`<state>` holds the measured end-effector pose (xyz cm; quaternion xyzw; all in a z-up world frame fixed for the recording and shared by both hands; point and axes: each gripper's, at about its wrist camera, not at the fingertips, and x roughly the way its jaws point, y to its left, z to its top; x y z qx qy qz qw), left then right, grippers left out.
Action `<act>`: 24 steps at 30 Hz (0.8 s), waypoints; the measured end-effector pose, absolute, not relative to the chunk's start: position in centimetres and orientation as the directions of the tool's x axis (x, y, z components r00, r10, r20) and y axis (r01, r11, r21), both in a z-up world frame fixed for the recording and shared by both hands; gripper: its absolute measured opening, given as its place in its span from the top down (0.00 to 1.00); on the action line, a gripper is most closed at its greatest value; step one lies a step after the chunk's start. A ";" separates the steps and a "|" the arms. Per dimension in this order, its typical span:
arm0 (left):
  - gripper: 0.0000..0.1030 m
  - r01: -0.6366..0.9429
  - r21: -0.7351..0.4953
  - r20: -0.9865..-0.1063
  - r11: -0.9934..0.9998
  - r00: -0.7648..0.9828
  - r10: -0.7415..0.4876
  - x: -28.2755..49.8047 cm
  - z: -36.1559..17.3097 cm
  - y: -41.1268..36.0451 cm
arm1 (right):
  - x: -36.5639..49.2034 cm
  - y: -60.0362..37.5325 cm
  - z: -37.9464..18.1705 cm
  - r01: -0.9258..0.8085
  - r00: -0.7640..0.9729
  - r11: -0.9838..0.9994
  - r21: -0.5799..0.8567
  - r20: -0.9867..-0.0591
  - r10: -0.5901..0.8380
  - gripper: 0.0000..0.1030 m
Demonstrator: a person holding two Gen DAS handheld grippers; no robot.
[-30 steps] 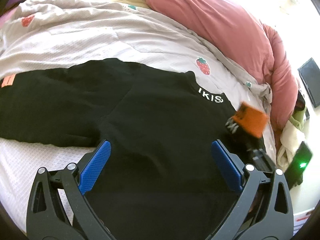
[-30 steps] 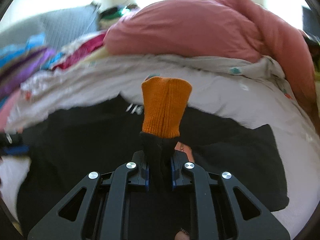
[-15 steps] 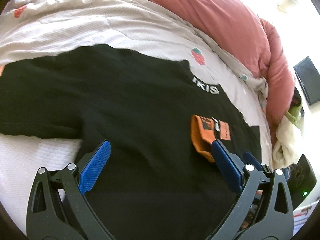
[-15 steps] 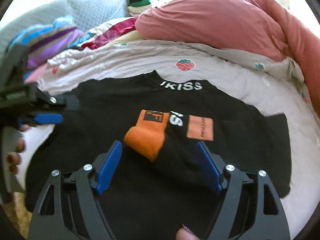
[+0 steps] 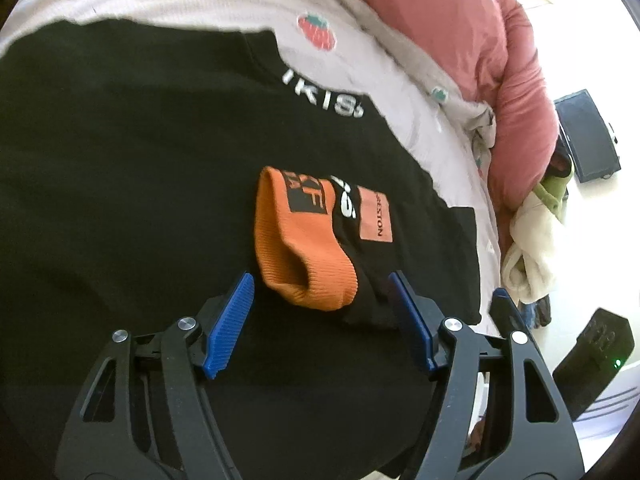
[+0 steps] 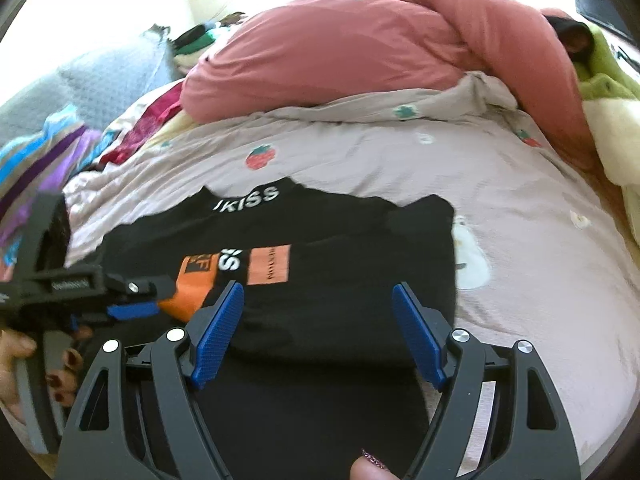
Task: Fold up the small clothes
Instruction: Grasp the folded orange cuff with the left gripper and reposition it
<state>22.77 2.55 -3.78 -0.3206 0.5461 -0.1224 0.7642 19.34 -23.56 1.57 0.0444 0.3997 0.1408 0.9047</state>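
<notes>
A black sweater [image 5: 140, 184] with white collar lettering lies flat on the bed. Its sleeve with an orange cuff [image 5: 304, 256] is folded across the chest. My left gripper [image 5: 320, 316] is open, its blue fingers either side of the cuff, just in front of it. In the right wrist view the sweater [image 6: 340, 280] lies ahead, the orange cuff [image 6: 192, 284] at left. My right gripper [image 6: 318, 332] is open and empty above the sweater's folded right part. The left gripper [image 6: 132, 304] shows at the left edge there, by the cuff.
The sheet [image 6: 520, 220] has strawberry prints. A pink duvet [image 6: 380, 52] is heaped at the back. Folded colourful clothes [image 6: 36, 152] lie at far left, a green and cream garment [image 6: 608, 108] at right. A black device [image 5: 596, 360] stands off the bed's right side.
My right gripper let go of the orange-cuffed sleeve, which now lies across the chest, and drew back to the right. My left gripper moved right and closer to the cuff.
</notes>
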 end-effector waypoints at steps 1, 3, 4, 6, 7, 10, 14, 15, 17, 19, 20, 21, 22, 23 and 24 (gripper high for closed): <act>0.41 -0.169 -0.626 -0.757 0.762 0.368 -0.540 22.9 -4.0 2.4 | 19.4 -24.0 1.6 -0.208 0.642 0.957 0.201 -0.710 0.289 0.27; 0.43 -0.186 -0.625 -0.760 0.758 0.366 -0.537 23.3 -4.7 1.9 | 19.4 -24.9 1.5 -0.189 0.644 0.959 0.212 -0.710 0.284 0.27; 0.47 -0.191 -0.622 -0.763 0.759 0.367 -0.532 23.5 -4.9 1.8 | 19.5 -25.4 1.4 -0.176 0.646 0.961 0.211 -0.712 0.275 0.27; 0.50 -0.201 -0.611 -0.771 0.766 0.374 -0.516 23.9 -5.2 1.5 | 19.5 -25.9 1.2 -0.166 0.646 0.963 0.213 -0.715 0.269 0.27; 0.56 -0.202 -0.603 -0.775 0.772 0.379 -0.506 24.1 -5.2 1.5 | 19.5 -26.1 1.2 -0.162 0.645 0.963 0.215 -0.715 0.268 0.27; 0.84 -0.196 -0.580 -0.786 0.791 0.392 -0.479 24.5 -5.2 1.4 | 19.7 -26.6 0.9 -0.148 0.644 0.964 0.219 -0.719 0.262 0.27; 0.97 -0.166 -0.586 -0.770 0.793 0.418 -0.482 24.4 -4.6 1.9 | 19.9 -27.0 0.7 -0.139 0.640 0.964 0.225 -0.723 0.261 0.27; 0.97 -0.155 -0.586 -0.764 0.795 0.433 -0.478 24.3 -4.1 2.1 | 19.9 -27.1 0.7 -0.138 0.641 0.965 0.224 -0.723 0.260 0.27; 0.97 -0.130 -0.562 -0.761 0.817 0.468 -0.449 24.0 -2.8 2.4 | 19.9 -27.1 0.6 -0.137 0.640 0.965 0.224 -0.724 0.259 0.27; 0.97 -0.116 -0.548 -0.754 0.828 0.497 -0.430 23.8 -1.7 2.8 | 20.0 -27.1 0.5 -0.131 0.638 0.965 0.228 -0.726 0.258 0.27; 0.97 -0.110 -0.540 -0.749 0.834 0.514 -0.418 23.7 -1.0 3.0 | 20.1 -27.1 0.5 -0.129 0.637 0.965 0.229 -0.727 0.257 0.27; 0.97 -0.105 -0.523 -0.744 0.846 0.539 -0.394 23.5 -0.1 3.3 | 20.2 -27.1 0.4 -0.126 0.635 0.965 0.229 -0.729 0.256 0.27; 0.98 -0.101 -0.508 -0.738 0.856 0.564 -0.372 23.3 0.8 3.6 | 20.2 -27.1 0.4 -0.122 0.634 0.966 0.228 -0.731 0.252 0.27; 0.98 -0.099 -0.499 -0.734 0.861 0.576 -0.359 23.2 1.2 3.8 | 20.3 -27.1 0.3 -0.118 0.634 0.967 0.226 -0.733 0.248 0.27; 0.98 -0.096 -0.482 -0.727 0.871 0.598 -0.337 22.9 2.1 4.1 | 20.4 -27.1 0.3 -0.116 0.633 0.967 0.226 -0.734 0.247 0.27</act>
